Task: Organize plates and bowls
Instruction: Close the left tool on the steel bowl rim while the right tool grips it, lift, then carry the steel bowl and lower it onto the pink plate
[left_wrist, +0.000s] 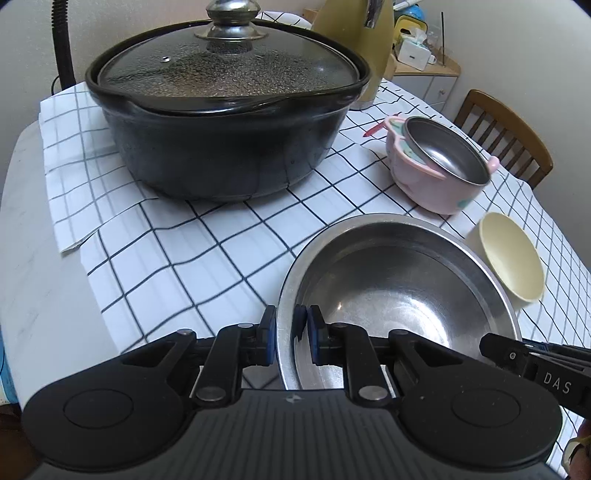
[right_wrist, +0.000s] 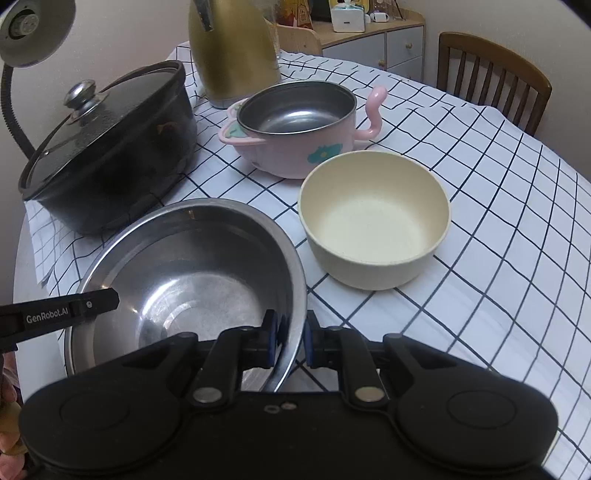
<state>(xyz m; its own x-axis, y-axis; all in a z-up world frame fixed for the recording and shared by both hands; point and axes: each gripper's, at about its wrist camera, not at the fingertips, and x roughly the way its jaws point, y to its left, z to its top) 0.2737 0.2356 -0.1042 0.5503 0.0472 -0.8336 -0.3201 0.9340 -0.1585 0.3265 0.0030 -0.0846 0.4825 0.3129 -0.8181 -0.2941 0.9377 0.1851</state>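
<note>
So both grippers clamp the big round steel mixing bowl (left_wrist: 399, 295): left gripper (left_wrist: 290, 334) on its left rim, right gripper (right_wrist: 290, 338) on its right. Bare checked tablecloth (right_wrist: 498, 258) spreads rightward; cream bowl (right_wrist: 375, 221) just beside, empty.

A white cloth (right_wrist: 480, 229) with a dark grid pattern covers the tabletop. The large bowl (right_wrist: 192, 266) is silver steel, the small bowl (right_wrist: 373, 221) cream. The handled bowl (right_wrist: 295, 122) is pink with a teal flower and steel lining. The pot (left_wrist: 221, 147) is black; the kettle (right_wrist: 232, 48) is gold.
</note>
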